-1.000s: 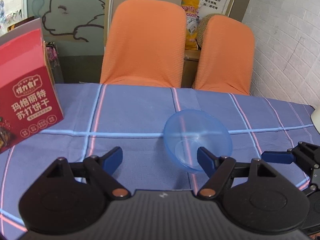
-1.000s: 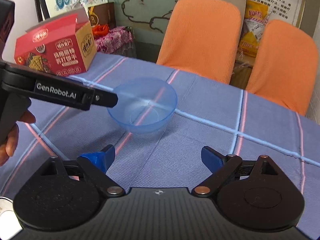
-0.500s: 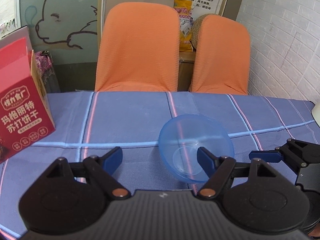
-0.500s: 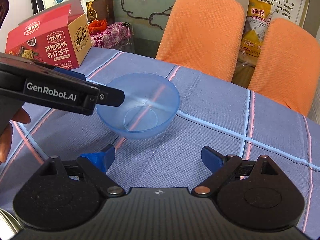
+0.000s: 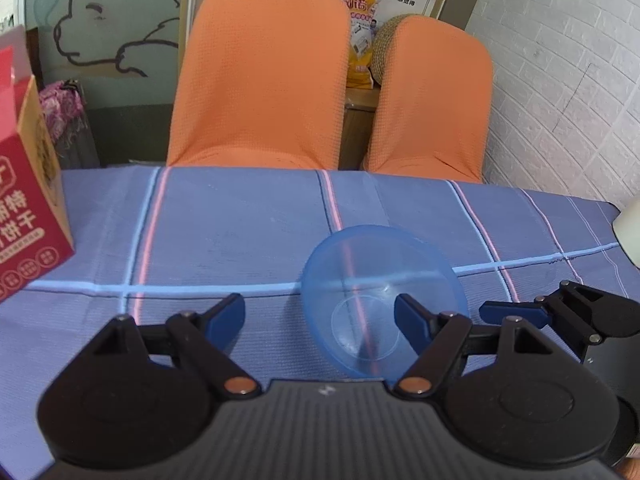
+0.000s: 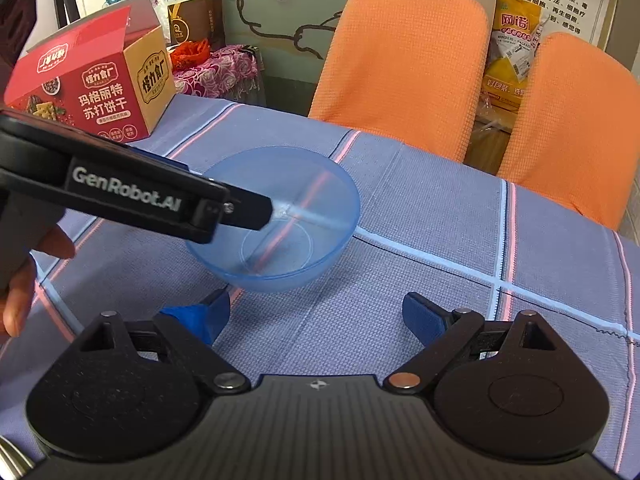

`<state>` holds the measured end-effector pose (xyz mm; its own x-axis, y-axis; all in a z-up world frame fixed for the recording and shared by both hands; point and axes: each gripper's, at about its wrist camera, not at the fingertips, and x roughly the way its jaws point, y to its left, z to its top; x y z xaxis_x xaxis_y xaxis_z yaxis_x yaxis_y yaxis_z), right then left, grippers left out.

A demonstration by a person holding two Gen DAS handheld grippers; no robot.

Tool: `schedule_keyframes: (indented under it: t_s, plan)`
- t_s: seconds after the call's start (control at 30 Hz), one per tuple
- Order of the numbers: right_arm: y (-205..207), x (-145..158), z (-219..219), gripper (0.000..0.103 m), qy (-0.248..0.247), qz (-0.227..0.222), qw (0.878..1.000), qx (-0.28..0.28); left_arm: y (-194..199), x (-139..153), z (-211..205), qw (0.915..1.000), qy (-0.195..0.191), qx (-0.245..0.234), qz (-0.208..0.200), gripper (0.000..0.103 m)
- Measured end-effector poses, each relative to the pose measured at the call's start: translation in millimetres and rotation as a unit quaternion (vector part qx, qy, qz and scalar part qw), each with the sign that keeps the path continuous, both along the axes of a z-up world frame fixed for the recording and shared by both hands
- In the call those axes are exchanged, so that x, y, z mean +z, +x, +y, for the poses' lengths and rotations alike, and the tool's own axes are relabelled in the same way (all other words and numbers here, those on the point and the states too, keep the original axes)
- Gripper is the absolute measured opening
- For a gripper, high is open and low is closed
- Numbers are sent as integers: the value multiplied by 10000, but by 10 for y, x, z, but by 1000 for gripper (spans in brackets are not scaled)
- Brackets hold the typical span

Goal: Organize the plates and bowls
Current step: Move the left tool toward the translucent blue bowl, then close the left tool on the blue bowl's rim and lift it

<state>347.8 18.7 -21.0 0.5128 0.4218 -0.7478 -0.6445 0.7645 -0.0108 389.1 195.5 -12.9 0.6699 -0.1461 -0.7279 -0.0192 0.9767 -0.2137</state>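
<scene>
A clear blue plastic bowl (image 5: 380, 280) stands upright and empty on the blue checked tablecloth (image 5: 240, 232). My left gripper (image 5: 318, 318) is open and straddles the bowl's left rim, with one finger inside the bowl and the other outside it. In the right wrist view the same bowl (image 6: 316, 208) lies just ahead, and the left gripper's finger (image 6: 248, 210) reaches over its near-left rim. My right gripper (image 6: 316, 316) is open just short of the bowl with nothing between its fingers. It also shows in the left wrist view as the right gripper (image 5: 560, 312), to the right of the bowl.
A red cracker box (image 6: 92, 92) stands at the table's left. Two orange chairs (image 5: 260, 80) (image 5: 432, 100) are pushed in along the far edge. A white object (image 5: 628, 232) shows at the right edge, by a white brick wall. A hand (image 6: 24, 276) holds the left gripper.
The left gripper has moved forward and one finger has slid further into the bowl. The right gripper has come closer to the bowl. Both stay open and the bowl has barely shifted.
</scene>
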Motion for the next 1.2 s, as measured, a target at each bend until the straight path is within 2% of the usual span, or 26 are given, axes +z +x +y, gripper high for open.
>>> schedule_keyframes:
  t_s: [0.3, 0.53, 0.7, 0.77, 0.8, 0.97, 1.2]
  plan:
    - [90, -70, 128, 81, 5, -40, 10000, 44, 221, -135, 29, 9992, -362, 6, 153, 77]
    - [160, -109, 163, 79, 178, -101, 9997, 152, 260, -154, -8, 9994, -353, -15, 47, 76]
    - [167, -112, 189, 74, 156, -326, 9991, 225, 277, -155, -26, 9996, -254, -116, 7, 73]
    - [163, -106, 197, 72, 152, -400, 9987, 272, 290, -155, -41, 9996, -247, -170, -5, 66]
    - [160, -103, 206, 71, 144, -459, 9984, 296, 295, -152, -56, 9993, -254, -267, -18, 39]
    - [143, -33, 248, 68, 198, -703, 9964, 423, 301, -144, -62, 9988, -331, -350, 32, 37]
    - [110, 18, 220, 68, 365, -714, 9958, 441, 194, -146, -72, 9982, -369, -464, 4, 37]
